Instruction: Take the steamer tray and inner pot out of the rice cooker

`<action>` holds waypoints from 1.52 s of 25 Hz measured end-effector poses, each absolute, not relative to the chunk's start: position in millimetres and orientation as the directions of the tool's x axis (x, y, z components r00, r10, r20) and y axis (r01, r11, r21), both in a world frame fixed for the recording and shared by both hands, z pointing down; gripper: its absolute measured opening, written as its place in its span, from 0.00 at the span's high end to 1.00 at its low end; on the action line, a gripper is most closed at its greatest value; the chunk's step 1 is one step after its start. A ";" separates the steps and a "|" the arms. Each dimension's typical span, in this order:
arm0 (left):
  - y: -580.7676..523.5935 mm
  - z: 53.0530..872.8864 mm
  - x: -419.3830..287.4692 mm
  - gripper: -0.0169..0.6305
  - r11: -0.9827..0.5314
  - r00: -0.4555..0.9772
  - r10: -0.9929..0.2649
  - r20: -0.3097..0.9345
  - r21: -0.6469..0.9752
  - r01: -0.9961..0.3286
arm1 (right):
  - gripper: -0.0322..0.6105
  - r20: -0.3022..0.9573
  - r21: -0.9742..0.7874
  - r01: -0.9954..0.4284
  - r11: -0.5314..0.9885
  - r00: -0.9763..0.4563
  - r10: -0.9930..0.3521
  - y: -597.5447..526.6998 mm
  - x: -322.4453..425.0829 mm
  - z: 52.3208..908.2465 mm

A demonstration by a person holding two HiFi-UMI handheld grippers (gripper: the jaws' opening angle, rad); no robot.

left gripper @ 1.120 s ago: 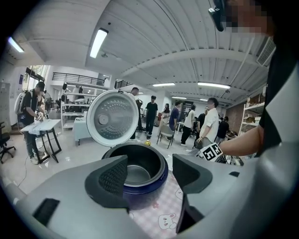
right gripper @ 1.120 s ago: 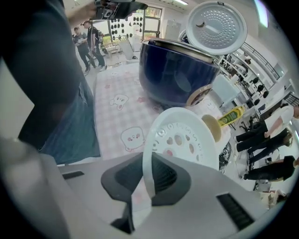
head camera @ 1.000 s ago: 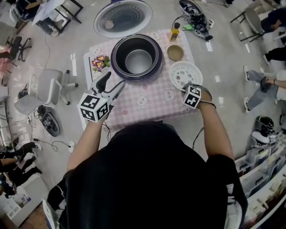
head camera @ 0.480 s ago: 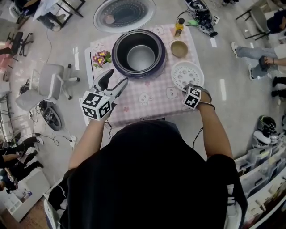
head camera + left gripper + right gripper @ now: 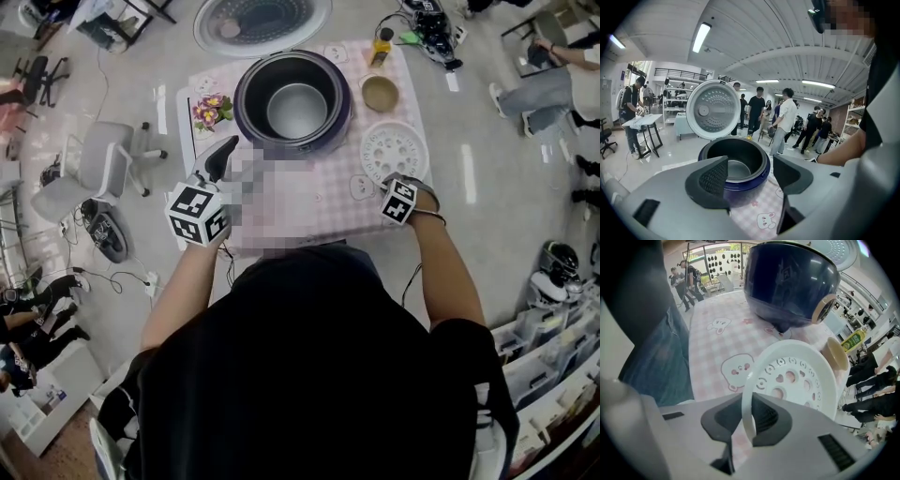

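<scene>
The dark blue rice cooker (image 5: pixel 292 101) stands open at the back of the pink checked table, its metal inner pot (image 5: pixel 296 111) still inside. The white perforated steamer tray (image 5: pixel 394 150) is to the cooker's right, low over the cloth. My right gripper (image 5: pixel 396 186) points down at the tray's near edge. In the right gripper view the right gripper (image 5: pixel 749 416) is shut on the steamer tray (image 5: pixel 797 376) by its thin rim. My left gripper (image 5: pixel 220 161) hovers at the cooker's near left. In the left gripper view the left gripper (image 5: pixel 750 176) is open and holds nothing, facing the inner pot (image 5: pixel 738 168).
The cooker's lid (image 5: pixel 262 23) stands open behind it. A small bowl (image 5: pixel 380 93) and a bottle (image 5: pixel 380 45) sit at the back right, a flower decoration (image 5: pixel 209 114) at the back left. An office chair (image 5: pixel 103 169) is left of the table. Several people stand beyond.
My right gripper has sunk with the steamer tray toward the cloth beside the cooker. The left gripper has stayed near the cooker's left side.
</scene>
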State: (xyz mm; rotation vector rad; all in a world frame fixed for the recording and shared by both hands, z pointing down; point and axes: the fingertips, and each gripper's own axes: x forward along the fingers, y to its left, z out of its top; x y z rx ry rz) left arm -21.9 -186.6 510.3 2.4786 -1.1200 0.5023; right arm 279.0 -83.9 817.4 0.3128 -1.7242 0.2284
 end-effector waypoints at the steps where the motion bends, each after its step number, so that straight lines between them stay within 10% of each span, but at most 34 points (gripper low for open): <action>1: -186.1 511.1 -22.8 0.48 -0.612 0.619 -0.634 0.464 0.188 -0.768 | 0.88 0.985 0.020 -0.332 0.943 -0.155 -0.076 -82.3 278.5 820.7; 23: -182.4 514.4 -29.4 0.48 -0.603 0.616 -0.639 0.462 0.196 -0.773 | 0.71 0.986 -0.063 -0.373 0.926 -0.168 0.000 -72.6 275.2 831.4; 38: -184.8 493.9 -41.4 0.48 -0.600 0.628 -0.667 0.401 0.209 -0.772 | 0.63 0.885 -0.026 -0.574 0.819 -0.394 -0.248 -142.1 247.6 720.6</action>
